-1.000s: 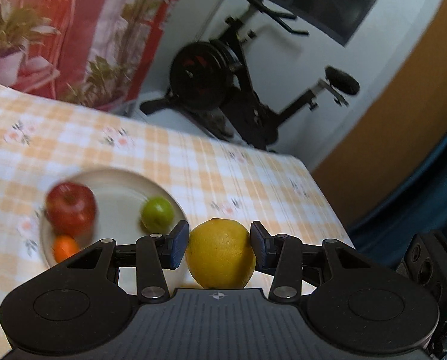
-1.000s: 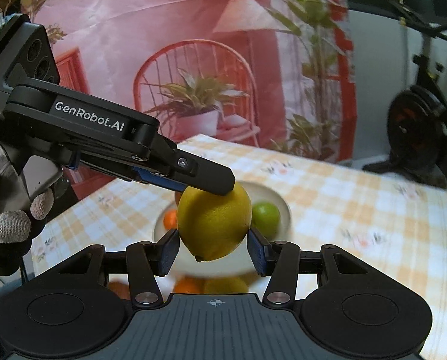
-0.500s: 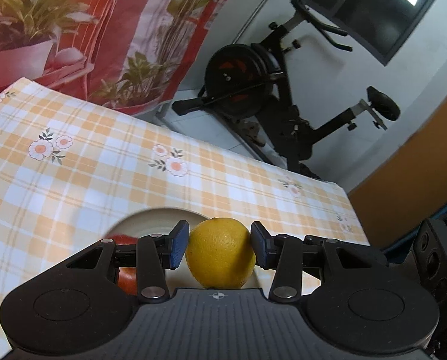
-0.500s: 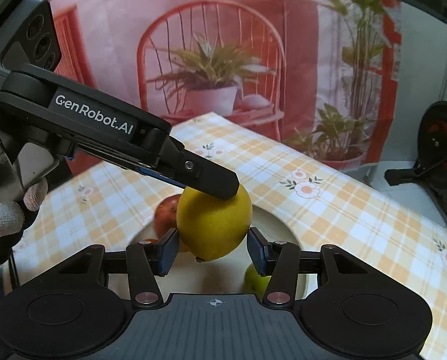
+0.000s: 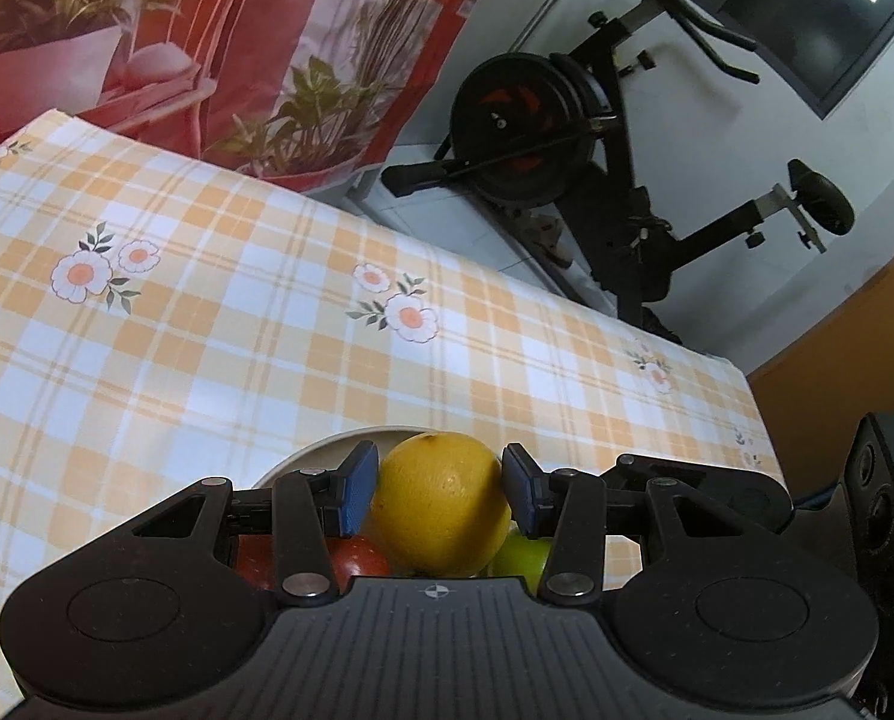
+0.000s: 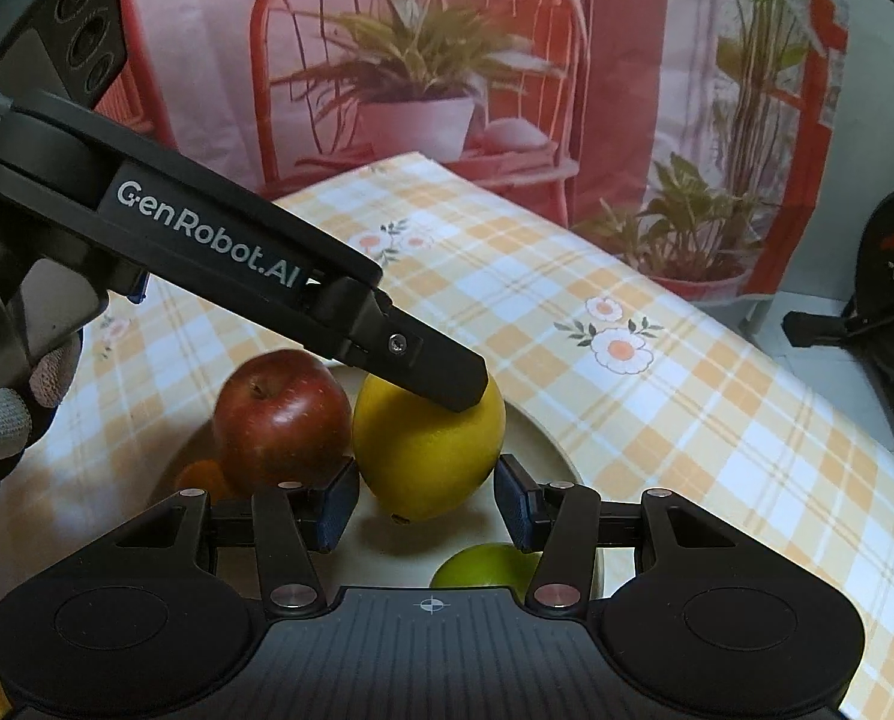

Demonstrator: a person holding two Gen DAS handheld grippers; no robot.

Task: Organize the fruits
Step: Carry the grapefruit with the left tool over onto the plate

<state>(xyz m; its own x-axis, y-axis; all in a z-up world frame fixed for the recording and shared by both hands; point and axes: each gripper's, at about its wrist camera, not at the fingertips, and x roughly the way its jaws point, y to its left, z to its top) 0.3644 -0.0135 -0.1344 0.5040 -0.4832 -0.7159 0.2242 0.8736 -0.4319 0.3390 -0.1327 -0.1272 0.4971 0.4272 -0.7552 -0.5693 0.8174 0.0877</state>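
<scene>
Checked orange cloth covers bench [image 5: 219, 324]. Left hand-held gripper [image 5: 441, 495] and right hand-held gripper [image 6: 426, 501] both clamp one lemon [image 6: 426, 450] over plate [image 6: 558, 456], beside apple [image 6: 282, 420], above lime [image 6: 486, 564].

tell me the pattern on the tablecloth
Orange-and-white plaid with small white flowers on the tablecloth; it shows best in the left wrist view.

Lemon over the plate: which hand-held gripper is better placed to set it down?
Probably right. The left hand-held gripper and right hand-held gripper both clamp the lemon, but the right view shows bare plate between apple and lime.
</scene>
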